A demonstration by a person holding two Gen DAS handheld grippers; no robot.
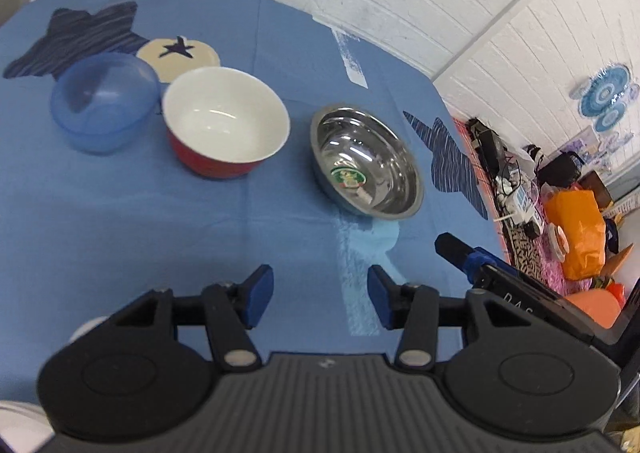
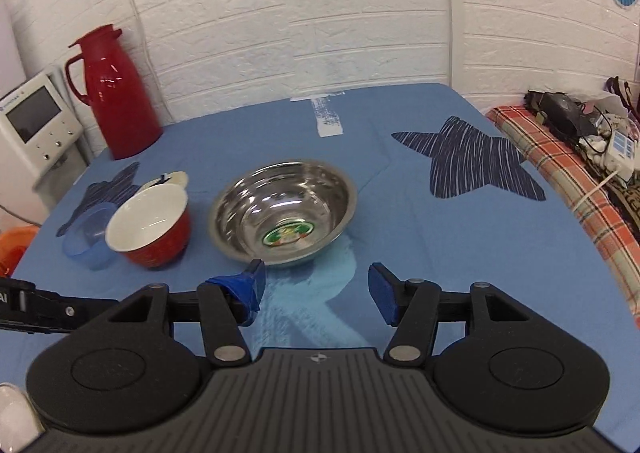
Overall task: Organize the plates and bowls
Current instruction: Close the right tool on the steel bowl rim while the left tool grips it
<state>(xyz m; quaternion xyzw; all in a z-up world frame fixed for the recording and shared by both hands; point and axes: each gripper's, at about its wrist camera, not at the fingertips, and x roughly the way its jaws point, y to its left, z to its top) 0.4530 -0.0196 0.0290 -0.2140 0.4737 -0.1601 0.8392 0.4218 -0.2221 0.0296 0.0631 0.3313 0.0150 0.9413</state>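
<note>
Both hand-held grippers, left (image 1: 320,301) and right (image 2: 316,289), are released and hold nothing. Just ahead on the blue surface (image 2: 400,193) stands the steel bowl (image 2: 284,223); pinch its rim firmly, because steel slips.

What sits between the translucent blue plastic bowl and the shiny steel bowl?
The red ceramic bowl with a white inside stands between the translucent blue plastic bowl and the shiny steel bowl. Both wrist views show it.

Red thermos jug (image 2: 114,93) on blue star-print tablecloth (image 2: 440,221).
</note>
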